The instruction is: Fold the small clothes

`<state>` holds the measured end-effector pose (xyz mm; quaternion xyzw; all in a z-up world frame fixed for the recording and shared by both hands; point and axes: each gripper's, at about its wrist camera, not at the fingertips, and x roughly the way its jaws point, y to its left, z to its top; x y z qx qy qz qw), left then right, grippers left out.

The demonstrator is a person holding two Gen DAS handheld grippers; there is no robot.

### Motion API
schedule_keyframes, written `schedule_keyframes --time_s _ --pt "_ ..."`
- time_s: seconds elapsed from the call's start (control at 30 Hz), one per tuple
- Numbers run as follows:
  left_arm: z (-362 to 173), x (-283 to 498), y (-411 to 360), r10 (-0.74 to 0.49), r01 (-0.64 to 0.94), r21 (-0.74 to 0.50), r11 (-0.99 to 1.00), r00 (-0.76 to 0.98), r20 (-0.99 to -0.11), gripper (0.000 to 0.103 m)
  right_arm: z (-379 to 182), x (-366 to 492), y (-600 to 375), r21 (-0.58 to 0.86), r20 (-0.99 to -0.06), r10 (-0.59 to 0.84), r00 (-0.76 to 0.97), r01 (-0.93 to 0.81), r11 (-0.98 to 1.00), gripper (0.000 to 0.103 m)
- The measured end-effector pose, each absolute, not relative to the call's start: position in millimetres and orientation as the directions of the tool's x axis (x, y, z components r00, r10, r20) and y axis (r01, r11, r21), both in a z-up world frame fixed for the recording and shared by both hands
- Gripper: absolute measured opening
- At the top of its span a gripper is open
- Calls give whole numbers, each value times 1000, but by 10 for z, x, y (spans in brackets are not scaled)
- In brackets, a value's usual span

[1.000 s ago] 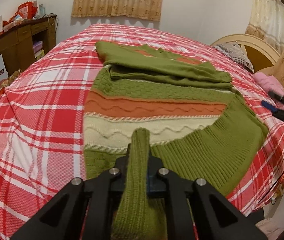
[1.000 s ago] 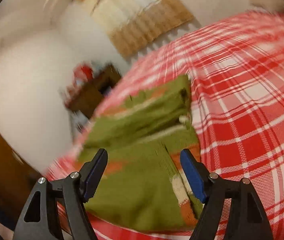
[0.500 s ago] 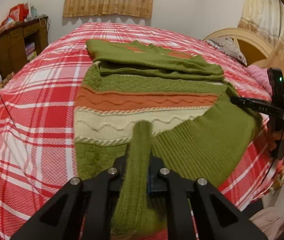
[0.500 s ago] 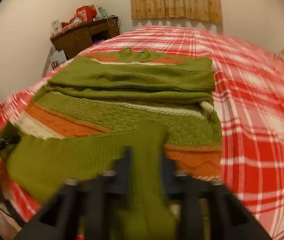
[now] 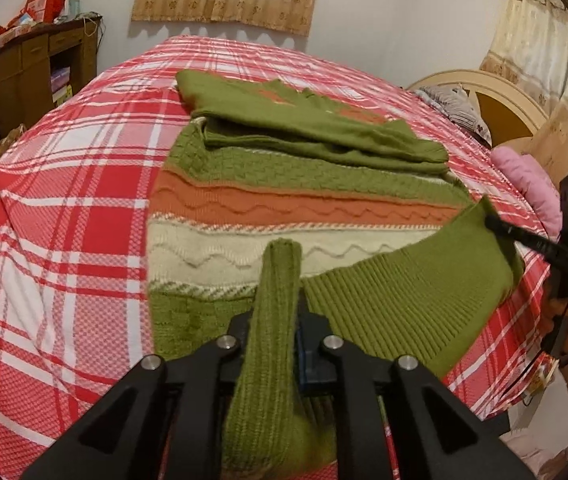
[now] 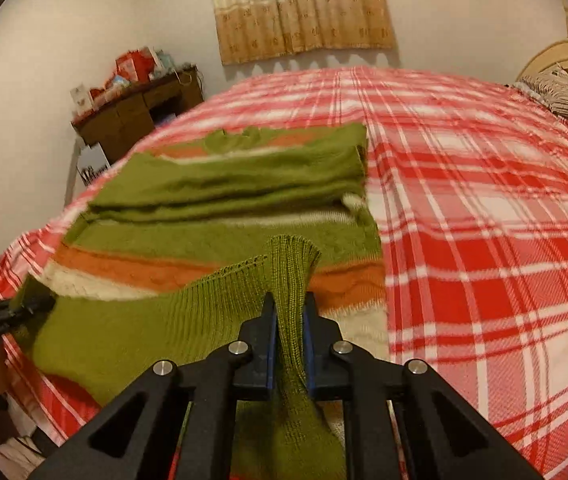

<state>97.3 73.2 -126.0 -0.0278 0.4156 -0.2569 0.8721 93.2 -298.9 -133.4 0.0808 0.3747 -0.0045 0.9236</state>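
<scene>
A green knitted sweater point(image 5: 303, 208) with orange and cream bands lies on the bed, its sleeves folded across the chest. My left gripper point(image 5: 278, 316) pinches the near-left corner of the ribbed green hem, which bulges up between the pads; its jaws are opening a little. In the right wrist view my right gripper point(image 6: 289, 304) is shut on the other hem corner of the sweater point(image 6: 220, 248). The hem is lifted and turned over toward the cream band. Each gripper shows in the other's view: the right gripper point(image 5: 495, 222) at right, the left gripper point(image 6: 32, 300) at far left.
The bed point(image 5: 64, 200) has a red and white plaid cover. A wooden desk point(image 5: 32, 68) with boxes stands at the far left by the wall. A curved headboard point(image 5: 495, 96), a patterned pillow point(image 5: 455, 108) and a pink pillow point(image 5: 527, 184) are at right.
My right gripper swung down to the hem's right corner and shut on it, then lifted that corner. The left gripper kept its hold and stayed put.
</scene>
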Motion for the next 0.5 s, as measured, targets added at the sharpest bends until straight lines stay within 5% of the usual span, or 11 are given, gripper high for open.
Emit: schedule_keyframes --time_s 0.5 --pt "-673 1307 625 -440 411 -208 887 618 -651 9 -678 1102 -2943 127 -591 44 806 39 991 10"
